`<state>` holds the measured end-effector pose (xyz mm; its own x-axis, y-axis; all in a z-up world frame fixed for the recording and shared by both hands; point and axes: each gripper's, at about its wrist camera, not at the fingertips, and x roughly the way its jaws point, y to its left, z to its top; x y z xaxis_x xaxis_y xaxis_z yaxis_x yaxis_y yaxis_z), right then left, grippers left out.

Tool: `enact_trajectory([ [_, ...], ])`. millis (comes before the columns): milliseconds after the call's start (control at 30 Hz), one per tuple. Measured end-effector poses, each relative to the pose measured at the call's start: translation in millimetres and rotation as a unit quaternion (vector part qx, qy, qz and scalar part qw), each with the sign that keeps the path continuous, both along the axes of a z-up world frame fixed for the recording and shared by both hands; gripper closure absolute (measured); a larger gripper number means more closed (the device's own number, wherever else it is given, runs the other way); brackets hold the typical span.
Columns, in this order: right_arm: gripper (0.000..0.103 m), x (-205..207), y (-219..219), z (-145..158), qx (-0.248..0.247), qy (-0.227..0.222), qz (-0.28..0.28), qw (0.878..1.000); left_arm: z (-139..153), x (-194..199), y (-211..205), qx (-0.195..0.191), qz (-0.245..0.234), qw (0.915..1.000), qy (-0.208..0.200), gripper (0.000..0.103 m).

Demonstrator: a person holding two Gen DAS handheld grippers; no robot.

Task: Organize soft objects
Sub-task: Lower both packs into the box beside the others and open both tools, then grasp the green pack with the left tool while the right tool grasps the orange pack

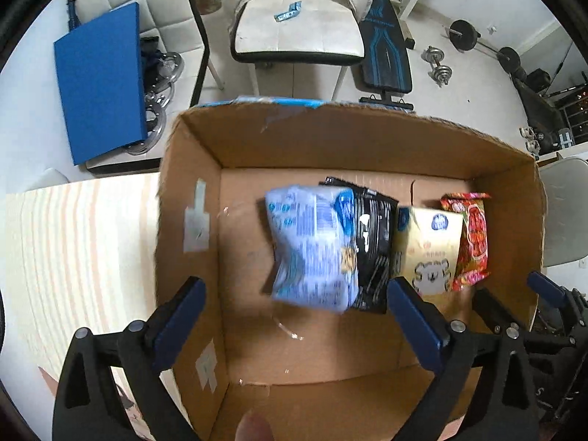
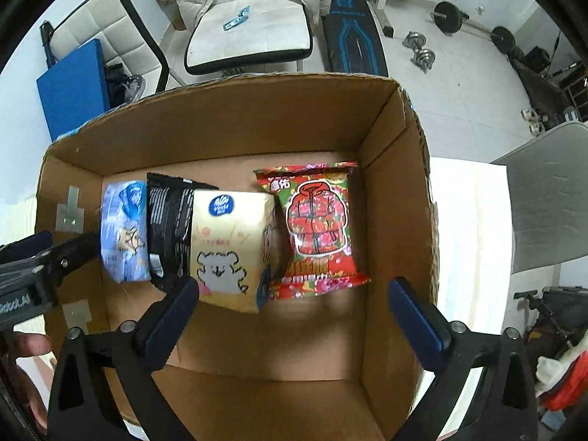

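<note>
Both grippers, left [image 1: 297,316] and right [image 2: 294,310], hang released over the box [image 2: 228,125]; only the right view shows the red packet [image 2: 318,226] whole.

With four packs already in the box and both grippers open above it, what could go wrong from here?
1. The blue pack looks blurred in the left wrist view, perhaps not settled; it may tip off the black pack.
2. The packs crowd the box's right half, so the red pack could get squeezed by another item.
3. The left gripper and right gripper are near each other and might collide.
</note>
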<state>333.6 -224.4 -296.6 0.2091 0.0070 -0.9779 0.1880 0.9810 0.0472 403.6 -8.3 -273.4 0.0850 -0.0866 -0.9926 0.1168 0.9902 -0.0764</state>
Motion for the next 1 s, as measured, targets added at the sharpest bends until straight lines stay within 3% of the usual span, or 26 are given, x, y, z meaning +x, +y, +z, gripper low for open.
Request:
enact_trajectory([
  [500, 0.0, -90, 16, 46, -0.015, -0.072, -0.004, 0.997, 66, -99, 11, 0.012, 0.016, 0.994, -0.108, 0.002],
  [1000, 0.0, -190, 19, 118, -0.017, -0.162, -0.005, 0.987, 122, -182, 17, -0.003, 0.025, 0.9872, -0.157, 0.002],
])
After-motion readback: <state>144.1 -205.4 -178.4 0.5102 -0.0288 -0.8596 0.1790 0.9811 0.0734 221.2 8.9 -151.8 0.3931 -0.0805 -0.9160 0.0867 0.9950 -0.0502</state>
